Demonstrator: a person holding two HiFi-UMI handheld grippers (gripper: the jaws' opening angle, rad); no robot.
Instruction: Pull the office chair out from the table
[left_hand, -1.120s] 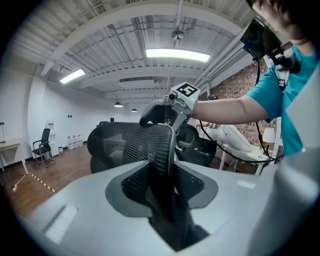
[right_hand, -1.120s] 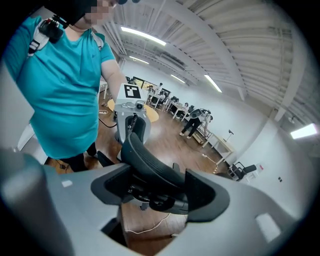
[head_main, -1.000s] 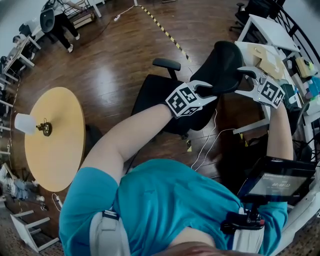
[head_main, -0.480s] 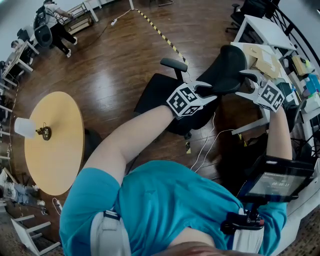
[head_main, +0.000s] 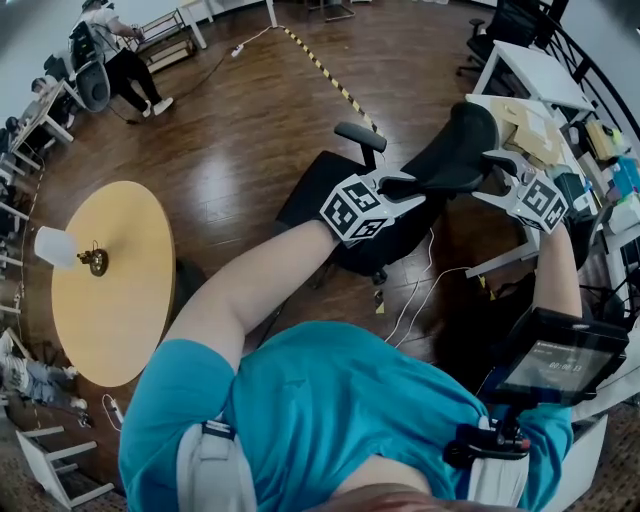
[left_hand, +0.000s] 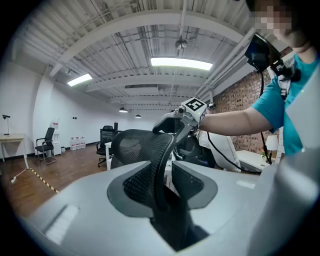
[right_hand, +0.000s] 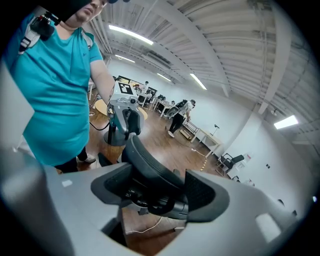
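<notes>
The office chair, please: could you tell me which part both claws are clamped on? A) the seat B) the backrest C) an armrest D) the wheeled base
B: the left claw and the right claw each close on an edge of the black backrest.

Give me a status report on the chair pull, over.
Left gripper and right gripper both clamped on the chair backrest. Chair close beside the desk. Loose cable on the floor near its base.

Dark glossy wood floor (head_main: 230, 150) crossed by striped tape (head_main: 330, 77) far off; round yellow table (head_main: 120, 310) left; strip light (left_hand: 181, 63) on white ribbed ceiling (left_hand: 125, 40); brick wall (left_hand: 235, 92) right
</notes>
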